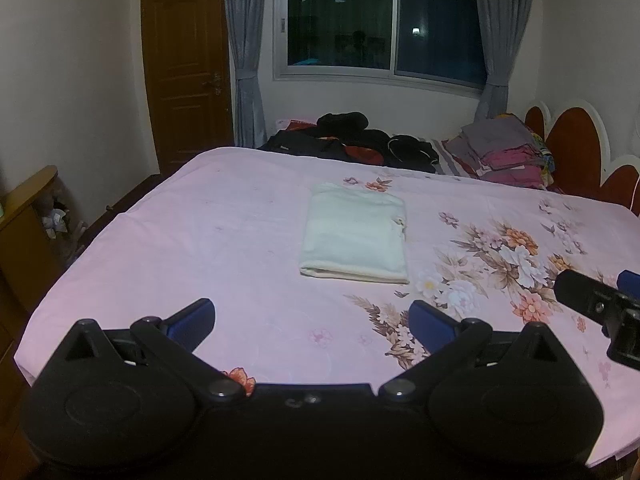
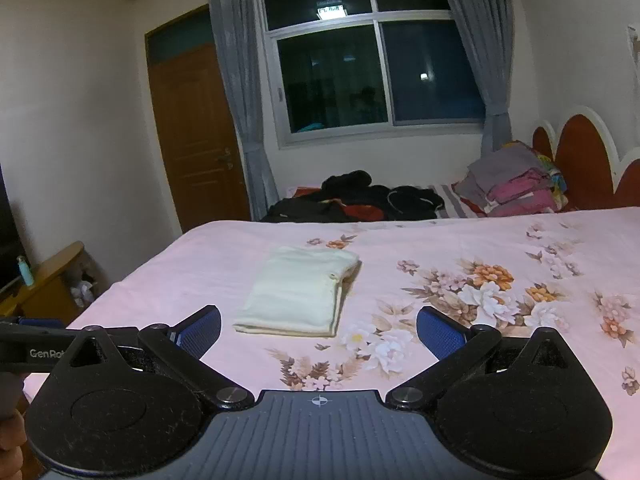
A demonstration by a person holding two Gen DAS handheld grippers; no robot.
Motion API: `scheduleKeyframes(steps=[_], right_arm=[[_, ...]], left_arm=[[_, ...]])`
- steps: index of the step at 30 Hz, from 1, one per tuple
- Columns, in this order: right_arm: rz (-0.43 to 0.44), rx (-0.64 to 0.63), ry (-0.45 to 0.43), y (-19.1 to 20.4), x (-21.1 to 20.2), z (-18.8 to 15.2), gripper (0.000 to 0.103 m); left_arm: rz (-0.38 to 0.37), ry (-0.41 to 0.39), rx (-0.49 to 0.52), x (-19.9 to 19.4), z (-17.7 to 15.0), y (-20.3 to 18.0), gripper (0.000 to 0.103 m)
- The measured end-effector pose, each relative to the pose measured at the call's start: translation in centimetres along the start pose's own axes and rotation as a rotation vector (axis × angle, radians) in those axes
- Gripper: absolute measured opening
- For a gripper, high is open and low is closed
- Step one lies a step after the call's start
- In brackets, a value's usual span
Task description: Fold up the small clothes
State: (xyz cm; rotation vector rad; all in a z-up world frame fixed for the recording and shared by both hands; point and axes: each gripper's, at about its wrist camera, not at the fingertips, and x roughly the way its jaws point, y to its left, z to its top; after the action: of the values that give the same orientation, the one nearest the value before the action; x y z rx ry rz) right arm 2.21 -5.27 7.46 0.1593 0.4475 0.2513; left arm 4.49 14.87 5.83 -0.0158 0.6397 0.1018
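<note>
A cream-white garment (image 1: 354, 234) lies folded into a neat rectangle on the pink floral bedsheet (image 1: 200, 208), in the middle of the bed. In the right wrist view the same folded garment (image 2: 298, 290) sits just ahead and left of centre. My left gripper (image 1: 312, 320) hovers open over the near part of the sheet, nothing between its blue pads. My right gripper (image 2: 319, 330) is also open and empty, short of the garment's near edge. The right gripper (image 1: 600, 300) shows at the right edge of the left wrist view.
Dark clothes (image 1: 352, 140) are heaped at the far side of the bed. A stack of folded grey and pink laundry (image 1: 504, 152) sits by the red headboard (image 1: 576, 140). A wooden cabinet (image 1: 28, 220) stands left of the bed, a door (image 1: 188, 68) and window behind.
</note>
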Motion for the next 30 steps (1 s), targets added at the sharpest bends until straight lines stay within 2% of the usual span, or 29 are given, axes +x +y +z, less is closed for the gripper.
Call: scheduleKeyframes(steps=[30], right_arm=[[0.002,-0.007,0.009,1.5,0.3,-0.3,0.103]], left_arm=[[-0.004,0.003,-0.005,-0.1,-0.1,0.7,0.103]])
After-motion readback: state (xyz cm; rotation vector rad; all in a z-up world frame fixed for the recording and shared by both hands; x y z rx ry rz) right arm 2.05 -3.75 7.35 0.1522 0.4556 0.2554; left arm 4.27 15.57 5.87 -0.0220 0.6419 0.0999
